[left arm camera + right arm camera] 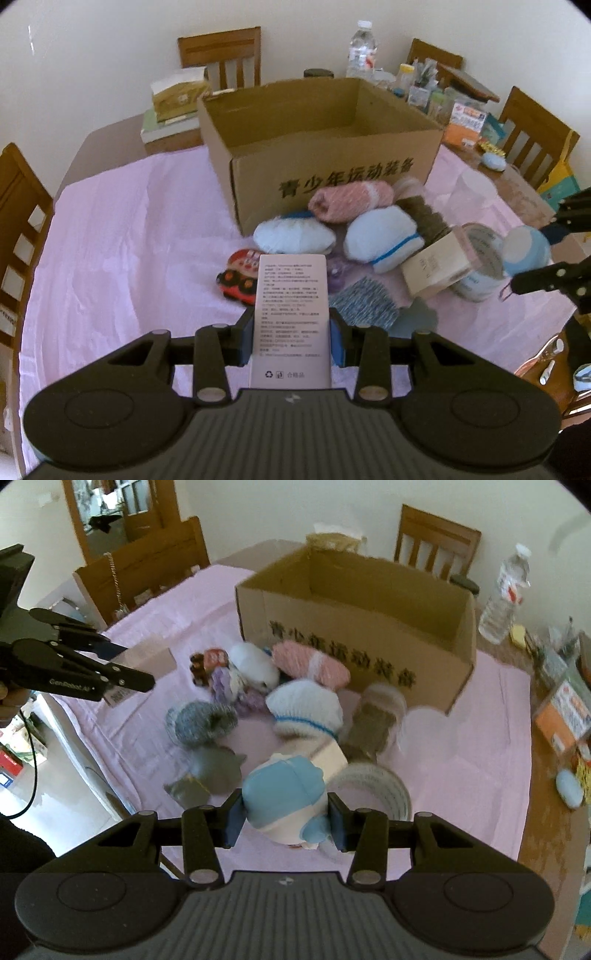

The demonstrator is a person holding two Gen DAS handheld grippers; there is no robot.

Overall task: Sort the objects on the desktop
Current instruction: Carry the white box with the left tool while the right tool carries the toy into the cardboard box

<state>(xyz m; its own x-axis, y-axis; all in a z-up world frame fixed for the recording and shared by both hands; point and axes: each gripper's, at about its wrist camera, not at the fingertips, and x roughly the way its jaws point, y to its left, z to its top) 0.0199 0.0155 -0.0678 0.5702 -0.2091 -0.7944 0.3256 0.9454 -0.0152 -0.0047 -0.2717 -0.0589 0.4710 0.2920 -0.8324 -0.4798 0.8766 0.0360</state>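
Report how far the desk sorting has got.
Done: nothing shows in the cardboard box yet. In hand: the left gripper clamps a pink printed carton; the right gripper clamps a blue-and-white toy. Left: rolled socks, a tape roll and small items on the cloth.

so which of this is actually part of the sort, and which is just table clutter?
In play:
- left gripper, jaws shut on pink printed carton
- right gripper, jaws shut on blue-and-white toy
- open cardboard box
- pink rolled sock, white-and-blue sock, tape roll

Lying about:
- water bottle
- tissue pack
- chairs
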